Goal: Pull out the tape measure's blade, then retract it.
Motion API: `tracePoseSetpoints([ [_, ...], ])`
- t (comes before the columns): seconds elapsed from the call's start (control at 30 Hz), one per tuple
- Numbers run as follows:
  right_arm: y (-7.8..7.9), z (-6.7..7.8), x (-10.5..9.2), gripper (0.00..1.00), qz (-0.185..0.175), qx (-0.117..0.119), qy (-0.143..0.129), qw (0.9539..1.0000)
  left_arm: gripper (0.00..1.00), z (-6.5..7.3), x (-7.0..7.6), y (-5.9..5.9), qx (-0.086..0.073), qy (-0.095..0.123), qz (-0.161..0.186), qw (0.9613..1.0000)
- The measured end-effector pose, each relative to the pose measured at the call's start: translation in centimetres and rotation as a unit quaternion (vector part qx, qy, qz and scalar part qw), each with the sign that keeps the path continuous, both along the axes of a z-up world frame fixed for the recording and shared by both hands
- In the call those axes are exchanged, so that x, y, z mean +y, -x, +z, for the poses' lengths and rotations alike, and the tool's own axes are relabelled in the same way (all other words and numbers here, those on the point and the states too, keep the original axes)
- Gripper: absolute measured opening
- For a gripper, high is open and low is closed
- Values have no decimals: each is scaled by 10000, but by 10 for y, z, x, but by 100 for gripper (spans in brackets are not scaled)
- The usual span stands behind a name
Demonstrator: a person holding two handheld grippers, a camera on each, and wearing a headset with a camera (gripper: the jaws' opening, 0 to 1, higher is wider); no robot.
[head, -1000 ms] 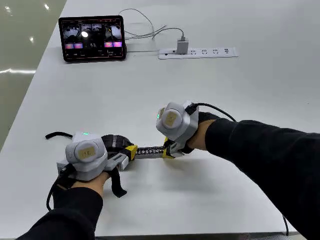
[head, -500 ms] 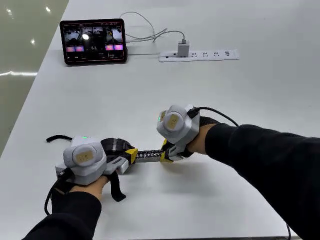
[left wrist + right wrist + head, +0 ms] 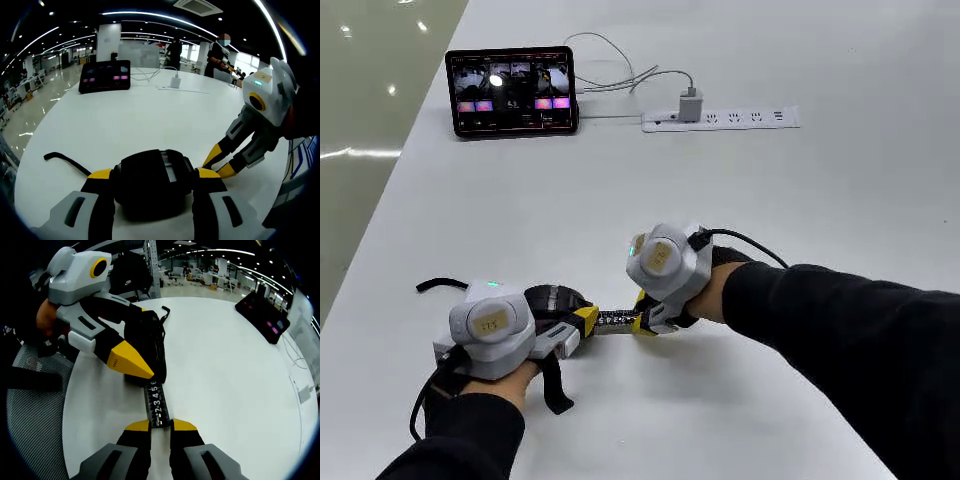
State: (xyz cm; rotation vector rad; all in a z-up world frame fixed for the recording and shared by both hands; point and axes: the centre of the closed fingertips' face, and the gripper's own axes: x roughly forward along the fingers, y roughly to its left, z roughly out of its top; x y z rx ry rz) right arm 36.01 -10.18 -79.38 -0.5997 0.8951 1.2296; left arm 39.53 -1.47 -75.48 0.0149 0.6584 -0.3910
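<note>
Your left gripper (image 3: 153, 176) is clamped on the black case (image 3: 150, 162), which rests on the table (image 3: 740, 200) near its front edge. Your right gripper (image 3: 161, 426) is closed on the tip of the blade (image 3: 155, 407), close to the case mouth, with a short length out.

Judgement: either the pull is barely begun or the retract is nearly done; I cannot tell which. The next move calls for a straight line along the blade, with the case held firm and the tip never let go to snap.

Legible: blade numerals 2, 3, 4, 5. No brand is readable on the case, and the tablet (image 3: 512, 90) screen is too small to read
</note>
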Motion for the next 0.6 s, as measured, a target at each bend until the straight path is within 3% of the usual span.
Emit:
tracePoseSetpoints([
  [0.6,-1,1,12,9,29,-22,-161,9999,57,0,0,0,6,16,14,10000],
])
